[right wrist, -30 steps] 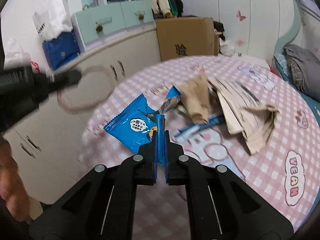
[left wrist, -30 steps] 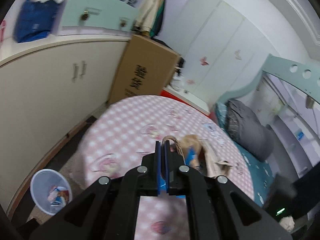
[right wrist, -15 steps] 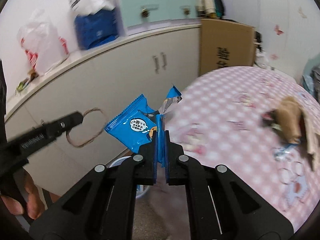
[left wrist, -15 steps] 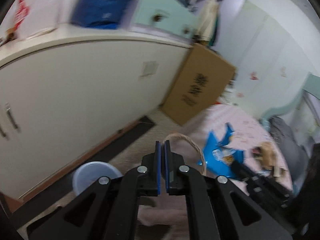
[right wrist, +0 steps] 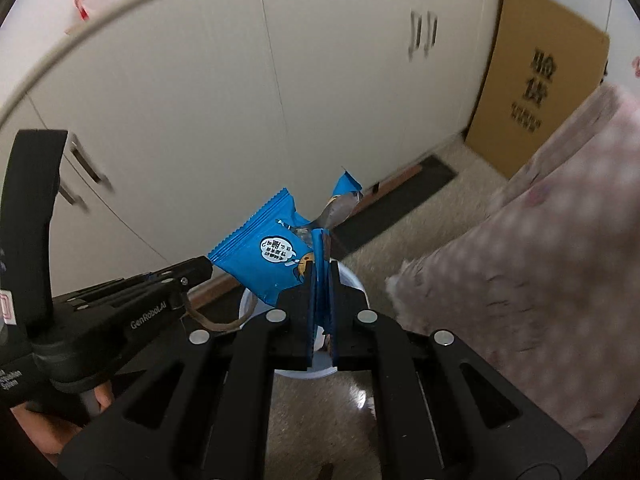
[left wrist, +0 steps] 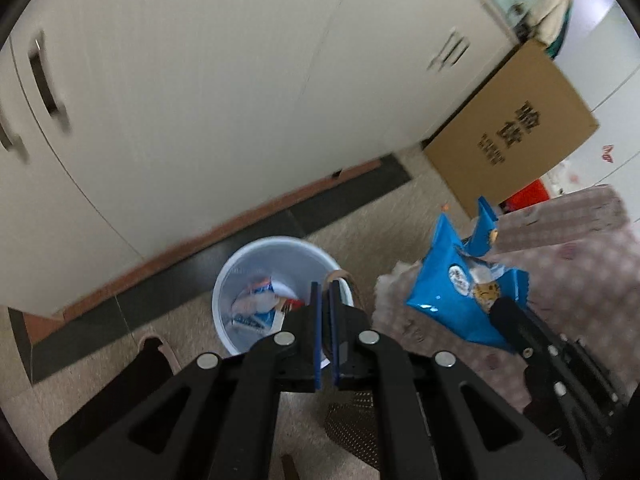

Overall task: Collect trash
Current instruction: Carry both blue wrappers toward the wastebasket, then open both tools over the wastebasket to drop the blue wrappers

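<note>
My left gripper [left wrist: 325, 292] is shut on a brown twine loop [left wrist: 347, 280] and hangs just above a white trash bin [left wrist: 240, 268] that holds several wrappers. My right gripper [right wrist: 322, 248] is shut on a torn blue snack wrapper [right wrist: 268, 252] and holds it over the same bin [right wrist: 352, 278]. The wrapper also shows in the left wrist view [left wrist: 460, 292], right of the bin. The left gripper shows in the right wrist view [right wrist: 196, 270] with the twine loop [right wrist: 216, 322] dangling under it.
White cabinets [left wrist: 200, 100] stand behind the bin. A cardboard box [left wrist: 516, 128] leans by them at the right. The pink checked tablecloth [right wrist: 540, 240] hangs down on the right. Beige floor [left wrist: 100, 360] surrounds the bin.
Both grippers have swung away from the table and down toward the floor, carrying the twine loop and the blue wrapper over the trash bin.
</note>
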Motion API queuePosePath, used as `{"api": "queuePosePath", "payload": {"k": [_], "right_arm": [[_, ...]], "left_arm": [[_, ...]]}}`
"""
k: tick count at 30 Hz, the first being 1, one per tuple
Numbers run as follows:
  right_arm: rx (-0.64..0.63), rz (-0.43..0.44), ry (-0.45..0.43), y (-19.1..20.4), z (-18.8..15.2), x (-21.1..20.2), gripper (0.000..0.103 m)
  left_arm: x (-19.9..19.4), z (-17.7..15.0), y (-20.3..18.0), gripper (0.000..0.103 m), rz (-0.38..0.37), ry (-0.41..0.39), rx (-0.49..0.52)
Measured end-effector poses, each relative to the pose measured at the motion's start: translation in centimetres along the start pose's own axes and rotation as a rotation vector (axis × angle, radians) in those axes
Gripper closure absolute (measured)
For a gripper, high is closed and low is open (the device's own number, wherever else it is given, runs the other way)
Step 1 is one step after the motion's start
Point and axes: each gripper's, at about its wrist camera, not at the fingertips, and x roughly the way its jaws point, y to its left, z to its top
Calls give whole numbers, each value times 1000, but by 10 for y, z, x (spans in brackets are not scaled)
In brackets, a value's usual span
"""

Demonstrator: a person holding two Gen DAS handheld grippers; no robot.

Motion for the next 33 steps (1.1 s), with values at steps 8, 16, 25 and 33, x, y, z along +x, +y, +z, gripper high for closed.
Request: {"api": "queuePosePath", "payload": {"k": [8, 16, 25, 33], "right_arm": [[77, 1, 88, -18, -14, 56, 97], [91, 5, 130, -21, -20, 78, 97], [106, 40, 145, -11, -23, 84, 97], [124, 65, 132, 3, -15, 93, 78]], "left_arm": [[63, -2, 16, 46, 10, 138, -34], [66, -13, 21, 42, 47, 147, -21], [62, -12, 27, 38, 69, 138, -28], [54, -8, 47, 35, 100, 124, -73]]}}
